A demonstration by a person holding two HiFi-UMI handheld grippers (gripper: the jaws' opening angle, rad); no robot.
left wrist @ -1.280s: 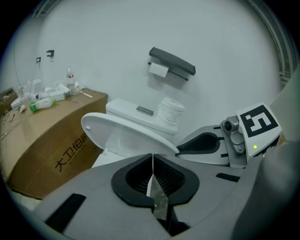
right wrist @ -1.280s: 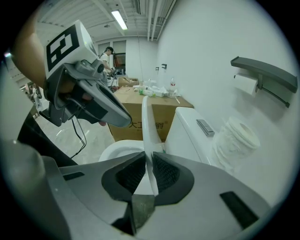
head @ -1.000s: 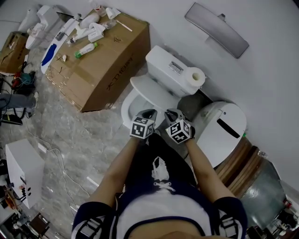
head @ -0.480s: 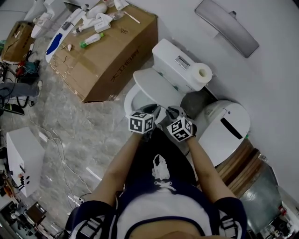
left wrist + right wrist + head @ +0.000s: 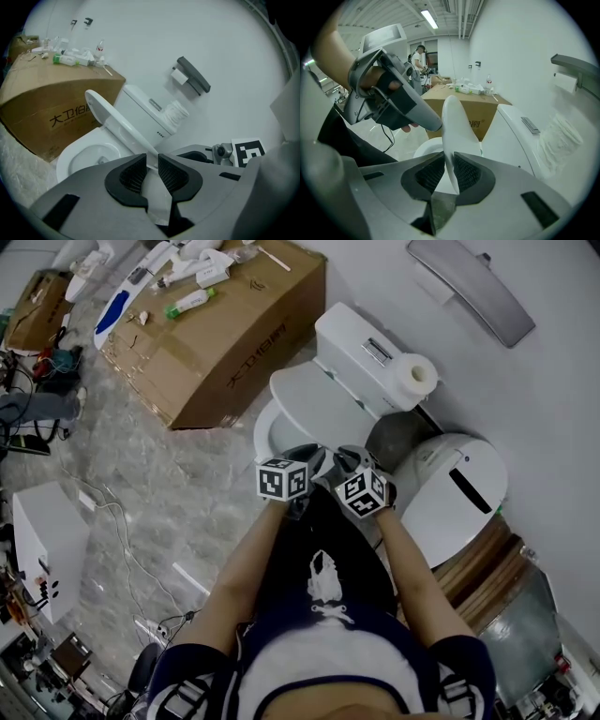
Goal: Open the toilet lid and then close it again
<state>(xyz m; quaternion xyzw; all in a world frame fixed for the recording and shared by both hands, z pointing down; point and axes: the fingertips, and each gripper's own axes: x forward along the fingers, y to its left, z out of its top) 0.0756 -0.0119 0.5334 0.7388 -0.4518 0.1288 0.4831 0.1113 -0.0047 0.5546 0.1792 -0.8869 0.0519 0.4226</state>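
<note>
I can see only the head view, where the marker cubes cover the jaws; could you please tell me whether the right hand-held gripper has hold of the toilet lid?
Observer: Yes. In its own view, the right hand-held gripper is clamped on the front edge of the half-raised toilet lid.
Operator: Thank you. And is the left one gripping as well?
Observer: No. The left hand-held gripper has the lid's edge between its pads, but its jaws have just been opening and the pads look clear of it.
</note>
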